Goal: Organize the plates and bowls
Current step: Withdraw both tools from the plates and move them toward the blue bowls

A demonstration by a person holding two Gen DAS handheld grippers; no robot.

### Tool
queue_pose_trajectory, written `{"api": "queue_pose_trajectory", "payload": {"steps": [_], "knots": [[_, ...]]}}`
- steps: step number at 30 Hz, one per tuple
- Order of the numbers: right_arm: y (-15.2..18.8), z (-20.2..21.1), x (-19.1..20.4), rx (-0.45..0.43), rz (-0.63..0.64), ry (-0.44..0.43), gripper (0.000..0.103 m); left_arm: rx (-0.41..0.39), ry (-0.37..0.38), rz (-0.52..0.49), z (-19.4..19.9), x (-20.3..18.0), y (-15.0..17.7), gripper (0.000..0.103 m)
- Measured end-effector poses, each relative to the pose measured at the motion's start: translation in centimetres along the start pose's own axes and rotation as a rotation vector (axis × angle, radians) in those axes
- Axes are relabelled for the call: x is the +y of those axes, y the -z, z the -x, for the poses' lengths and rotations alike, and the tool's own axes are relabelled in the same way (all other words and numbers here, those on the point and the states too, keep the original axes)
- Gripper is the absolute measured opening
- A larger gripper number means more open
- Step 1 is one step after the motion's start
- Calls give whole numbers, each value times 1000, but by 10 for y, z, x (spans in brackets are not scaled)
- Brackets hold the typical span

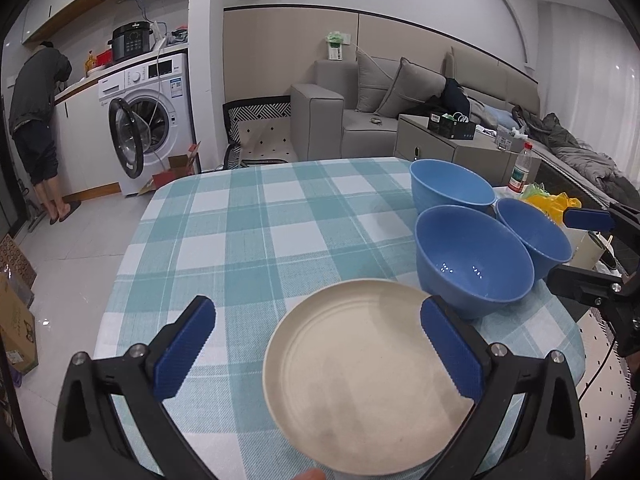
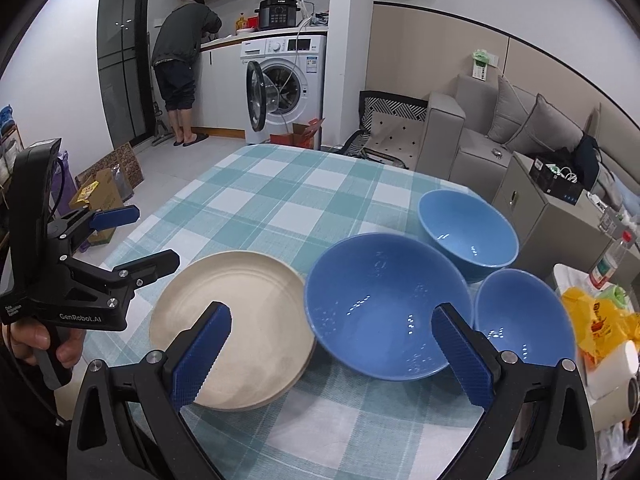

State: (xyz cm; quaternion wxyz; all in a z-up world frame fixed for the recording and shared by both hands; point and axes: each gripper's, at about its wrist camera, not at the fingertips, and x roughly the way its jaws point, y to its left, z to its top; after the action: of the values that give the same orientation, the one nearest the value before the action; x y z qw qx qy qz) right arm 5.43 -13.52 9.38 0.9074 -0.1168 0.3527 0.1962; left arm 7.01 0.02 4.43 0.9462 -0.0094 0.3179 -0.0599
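Here, cream plate (image 1: 368, 380) flat, rim up; left claw (image 1: 316, 354) and right claw (image 2: 332, 354) wide, empty.

We see a round cream plate (image 2: 232, 332) lying flat beside three upright, empty blue bowls (image 2: 384, 308) clustered together.

Even, cool indoor light is cast from overhead, small glints are caught inside the blue bowls (image 2: 384, 312), soft shadows are thrown on the tablecloth (image 1: 248, 240), and strong fisheye bending with black vignetting is seen from 10 to 2 o'clock.
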Motion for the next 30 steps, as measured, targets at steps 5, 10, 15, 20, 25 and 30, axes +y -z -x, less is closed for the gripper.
{"api": "queue_pose_trajectory", "payload": {"steps": [5,10,15,20,25,30], "knots": [[-9,8,-15,-10,-9,21,102,-8,24,-15,-5,-11,-15,103],[-17,10,-28,-15,-25,34,102,-12,50,-35,-13,-24,-31,103],[-23,9,-43,-17,-50,28,102,-13,63,-56,-20,-33,-43,103],[-28,6,-54,-14,-65,44,102,-3,80,-50,-31,-37,-52,103],[-28,6,-67,-20,-79,57,102,0,78,-69,-40,-45,-57,103],[-29,7,-84,-20,-111,77,102,7,84,-72,-50,-50,-65,103]]}}
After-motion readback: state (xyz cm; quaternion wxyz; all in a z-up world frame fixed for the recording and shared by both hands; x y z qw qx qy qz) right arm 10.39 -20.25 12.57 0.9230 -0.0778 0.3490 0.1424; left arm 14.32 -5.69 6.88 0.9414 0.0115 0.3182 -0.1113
